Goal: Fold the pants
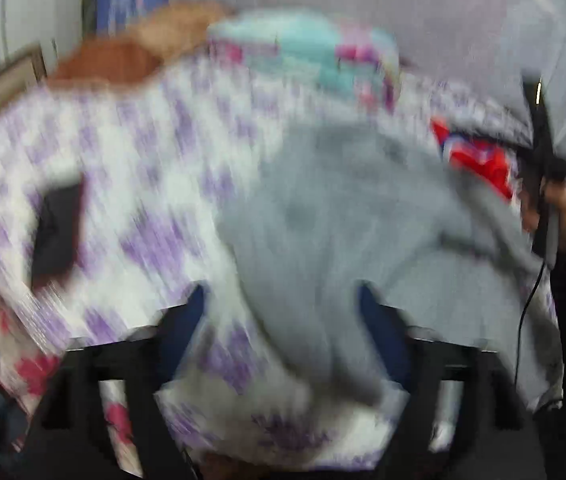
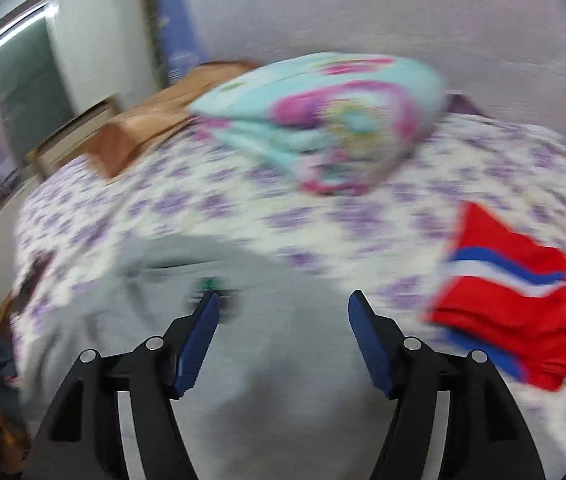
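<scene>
Both views motion-blurred; detail limited.

Nearest: left gripper [image 1: 283,292], jaws spread, grey fabric bulging between and over them. No pinch evident; contact can't be confirmed through blur. Right gripper [image 2: 283,300], jaws spread wide, nothing held, hovering just above the grey pants [image 2: 219,320]. Pants lie rumpled on the bed [image 2: 203,208], purple-floral sheet, near edge, a small green mark on the cloth by the left-hand finger.

Mid-distance: dark flat item [image 1: 57,232] on the sheet to the left, identity unclear. Red garment w/ blue-white stripe [image 2: 511,304], folded, just beside pants on the right.

Far: folded floral blanket [image 2: 323,120] towards the wall; brown bundle [image 2: 155,120] beside it.

Judgement: step in hand appears to be getting a grip on the pants. Rec: slow down, flatten fabric first, take waistband or hem at matching corners w/ each gripper, pinch a single clean edge, keep clear of the red garment.

Writing/brands: none legible.
</scene>
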